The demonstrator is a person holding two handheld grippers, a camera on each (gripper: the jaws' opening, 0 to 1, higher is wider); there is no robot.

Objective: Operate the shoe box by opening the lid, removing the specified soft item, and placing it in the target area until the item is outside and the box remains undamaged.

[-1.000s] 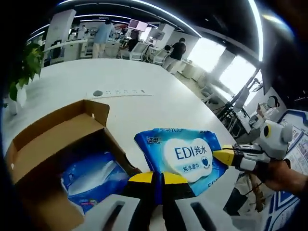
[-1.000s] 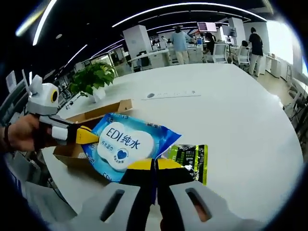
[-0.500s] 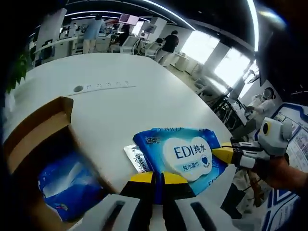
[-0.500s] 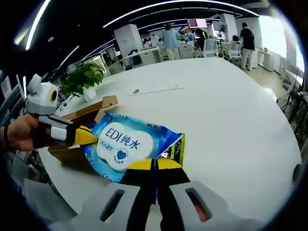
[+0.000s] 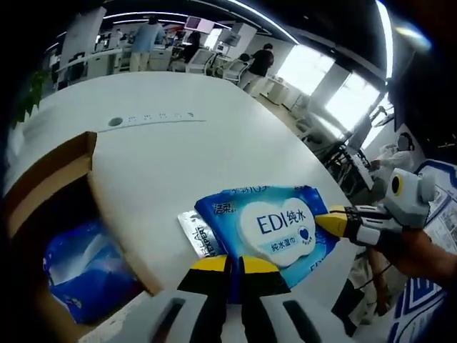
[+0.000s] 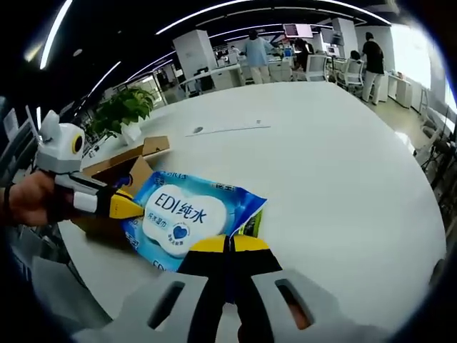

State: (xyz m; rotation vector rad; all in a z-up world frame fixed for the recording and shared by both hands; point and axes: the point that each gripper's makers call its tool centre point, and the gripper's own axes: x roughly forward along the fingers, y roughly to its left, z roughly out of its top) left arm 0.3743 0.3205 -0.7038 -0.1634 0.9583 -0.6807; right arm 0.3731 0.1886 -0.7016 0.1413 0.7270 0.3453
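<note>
Gripping the wet-wipe pack (image 5: 275,229) by opposite edges in 2 clamped grippers (image 5: 230,266) (image 6: 228,246), we held it beyond the open box (image 5: 50,182), risking a torn wrapper if pulled apart.

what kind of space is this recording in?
Most likely an open-plan office: a large white table in front, desks with office chairs and people behind, ceiling strip lights, a potted plant.
</note>
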